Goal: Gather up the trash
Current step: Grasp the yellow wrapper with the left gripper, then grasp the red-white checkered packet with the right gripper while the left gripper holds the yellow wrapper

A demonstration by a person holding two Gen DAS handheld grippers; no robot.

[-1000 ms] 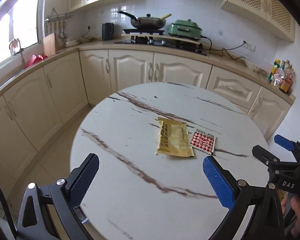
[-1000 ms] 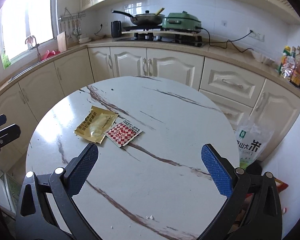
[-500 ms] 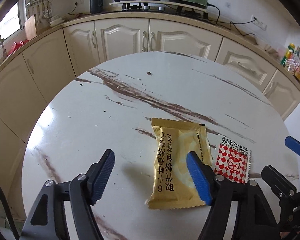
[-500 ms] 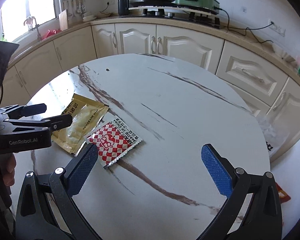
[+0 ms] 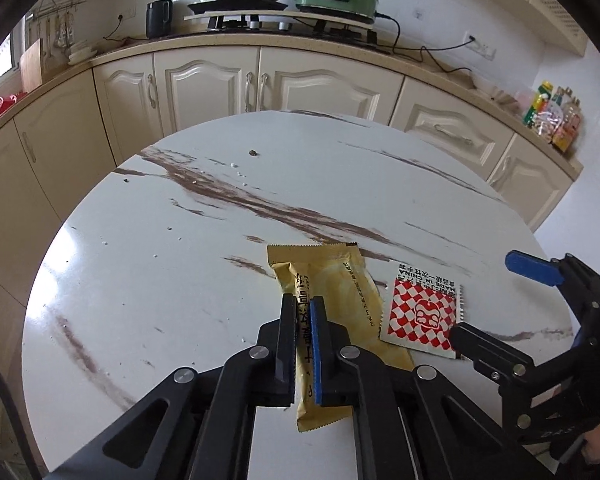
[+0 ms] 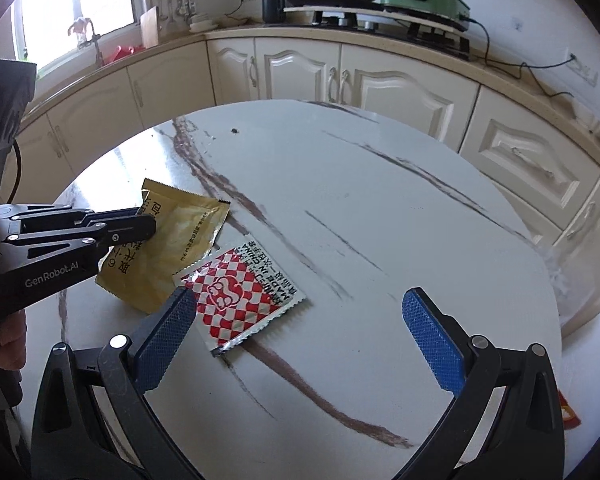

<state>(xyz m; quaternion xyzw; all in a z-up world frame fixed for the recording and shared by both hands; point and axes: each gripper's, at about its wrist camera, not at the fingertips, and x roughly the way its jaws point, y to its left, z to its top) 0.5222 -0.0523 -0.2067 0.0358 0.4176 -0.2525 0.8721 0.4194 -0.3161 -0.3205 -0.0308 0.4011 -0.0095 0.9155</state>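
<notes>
The left claw (image 5: 303,312) is pinching the near left part of the yellow wrapper (image 5: 352,300), its jaws having just been closing until they are squeezing a fold of the packet between them. The wrapper is lying on the round white worktop (image 5: 204,264) with brown streaks, its far end flat on the surface. Just to its right, the red-and-white checked packet (image 5: 422,318) is lying flat, its edge touching or slightly overlapping the yellow one. The right claw (image 6: 300,344) is standing wide open, hovering over the worktop with its left blue pad close beside the checked packet, gripping nothing. A few crumbs (image 5: 253,153) are sitting farther back on the worktop, with cream kitchen cabinets (image 5: 204,84) standing behind it.
</notes>
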